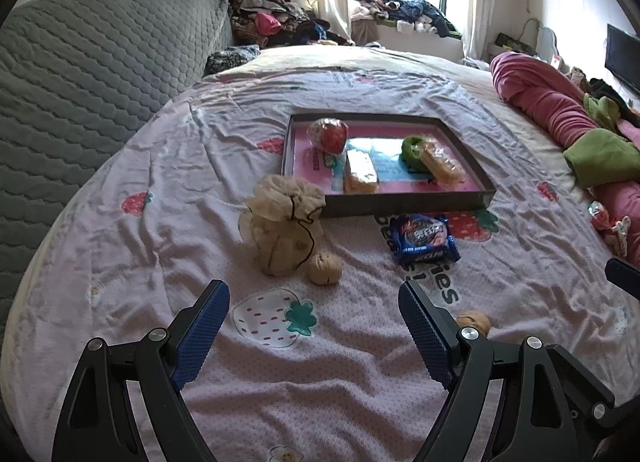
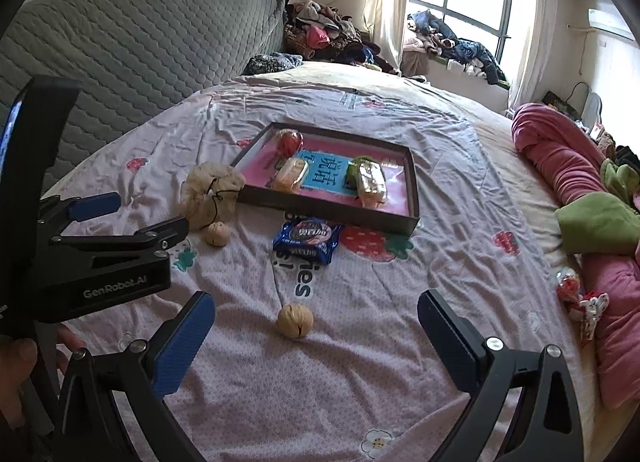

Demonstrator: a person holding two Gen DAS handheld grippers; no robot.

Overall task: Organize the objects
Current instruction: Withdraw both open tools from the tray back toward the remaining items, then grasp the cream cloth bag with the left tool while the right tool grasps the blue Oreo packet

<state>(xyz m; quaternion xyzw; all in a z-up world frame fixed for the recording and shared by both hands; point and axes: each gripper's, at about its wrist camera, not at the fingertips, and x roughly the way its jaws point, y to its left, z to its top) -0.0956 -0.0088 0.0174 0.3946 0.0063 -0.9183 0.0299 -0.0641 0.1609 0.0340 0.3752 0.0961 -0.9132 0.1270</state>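
Both pairs of jaws stand spread wide and hold nothing: your left gripper (image 1: pixel 314 302) and your right gripper (image 2: pixel 316 314) each hover low over the strawberry-print bedsheet (image 1: pixel 160 262), fingers aimed toward the tray (image 1: pixel 400 204). The tray serves as the collecting point; it already carries a red wrapped ball (image 1: pixel 328 134), two wrapped snack bars (image 1: pixel 360 172) and a green item (image 1: pixel 414 148), which suggests that the loose things on the sheet are meant to follow them in.

Four things lie outside the tray. A mesh drawstring pouch (image 1: pixel 282 224) leans just beside the tray's near-left corner, with one walnut (image 1: pixel 325 269) touching or nearly touching its base. A blue snack packet (image 1: pixel 424 238) lies just in front of the tray's near wall. A second walnut (image 2: pixel 295 320) lies well apart from these.

Relative to your jaws: the second walnut sits ahead of the right gripper, slightly left of the midline between its fingers, the nearest candidate. In the left wrist view the first walnut lies ahead, roughly on the midline, not yet between the fingers.
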